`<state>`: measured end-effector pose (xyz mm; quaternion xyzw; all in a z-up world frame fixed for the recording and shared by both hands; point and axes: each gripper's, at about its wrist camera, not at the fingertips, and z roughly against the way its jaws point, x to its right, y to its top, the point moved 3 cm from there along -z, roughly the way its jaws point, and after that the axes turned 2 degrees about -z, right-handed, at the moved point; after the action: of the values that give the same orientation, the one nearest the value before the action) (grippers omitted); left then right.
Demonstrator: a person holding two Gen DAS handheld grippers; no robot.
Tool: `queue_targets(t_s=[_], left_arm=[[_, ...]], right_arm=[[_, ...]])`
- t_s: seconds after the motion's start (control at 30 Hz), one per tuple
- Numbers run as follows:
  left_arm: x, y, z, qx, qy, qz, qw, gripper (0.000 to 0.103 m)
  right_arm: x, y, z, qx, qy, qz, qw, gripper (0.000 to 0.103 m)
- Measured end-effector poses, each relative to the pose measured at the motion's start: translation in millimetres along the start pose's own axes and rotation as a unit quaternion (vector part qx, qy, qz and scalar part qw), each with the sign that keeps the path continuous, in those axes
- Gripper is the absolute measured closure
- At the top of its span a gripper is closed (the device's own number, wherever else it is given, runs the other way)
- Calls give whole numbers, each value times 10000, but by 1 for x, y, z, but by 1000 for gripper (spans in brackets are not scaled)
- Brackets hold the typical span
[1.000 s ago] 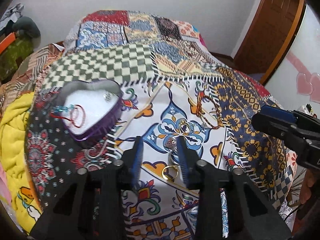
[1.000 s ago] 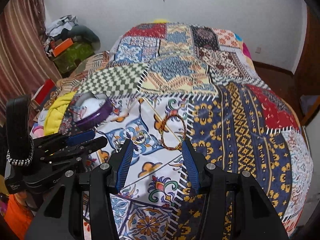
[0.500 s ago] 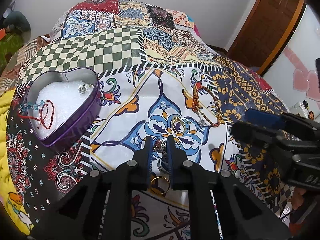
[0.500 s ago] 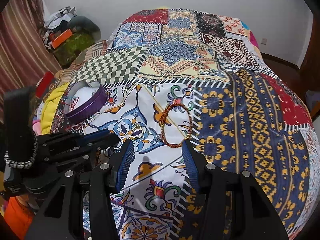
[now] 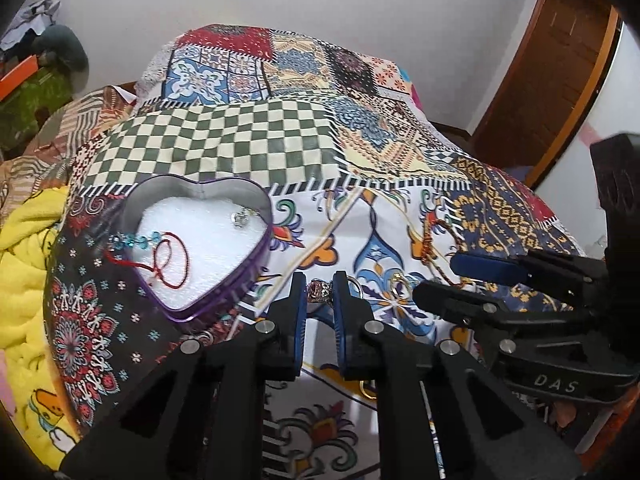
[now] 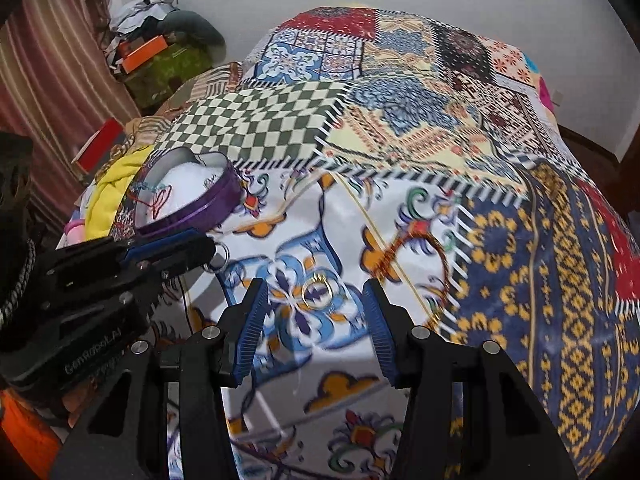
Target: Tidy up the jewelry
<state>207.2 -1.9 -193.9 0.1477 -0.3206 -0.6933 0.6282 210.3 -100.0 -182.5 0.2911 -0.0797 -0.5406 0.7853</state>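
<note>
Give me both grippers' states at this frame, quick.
Left gripper: shut on a small ornate ring.
Right gripper: open, jaws closing, holding nothing; a gold ring lies on the bedspread between them.

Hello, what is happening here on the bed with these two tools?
A person is sorting jewelry on a patchwork bedspread. The left gripper is shut on a ring, near the purple heart-shaped tin that already holds a red cord bracelet. The right gripper is closing around a gold ring on the cloth. A beaded bracelet lies loose.
</note>
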Motion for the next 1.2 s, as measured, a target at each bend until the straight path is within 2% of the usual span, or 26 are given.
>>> queue_targets(t_s=[0.23, 0.37, 0.4, 0.43, 0.47, 0.77, 1.2], left_arm=[[-7, -3, -7, -60, -51, 86, 9999, 92], [-6, -3, -8, -47, -69, 87, 9999, 92], [-6, -3, -8, -42, -63, 83, 9999, 92], [-6, -2, -8, -38, -66, 85, 9999, 92], [-7, -2, -8, -37, -64, 87, 9999, 92], [-5, 0, 7, 84, -22, 86, 9999, 92], [-3, 13, 56, 573, 114, 56, 9983, 92]], right_arm=[[-8, 2, -24, -249, 73, 184, 9995, 71], [-6, -1, -35, -381, 107, 194, 9990, 75], [-5, -1, -34, -371, 102, 195, 9991, 78], [-5, -1, -34, -369, 77, 197, 9991, 89], [-4, -2, -35, -375, 38, 195, 9991, 94], [-4, 2, -20, -161, -2, 96, 9998, 95], [-23, 19, 35, 558, -3, 163, 9983, 95]])
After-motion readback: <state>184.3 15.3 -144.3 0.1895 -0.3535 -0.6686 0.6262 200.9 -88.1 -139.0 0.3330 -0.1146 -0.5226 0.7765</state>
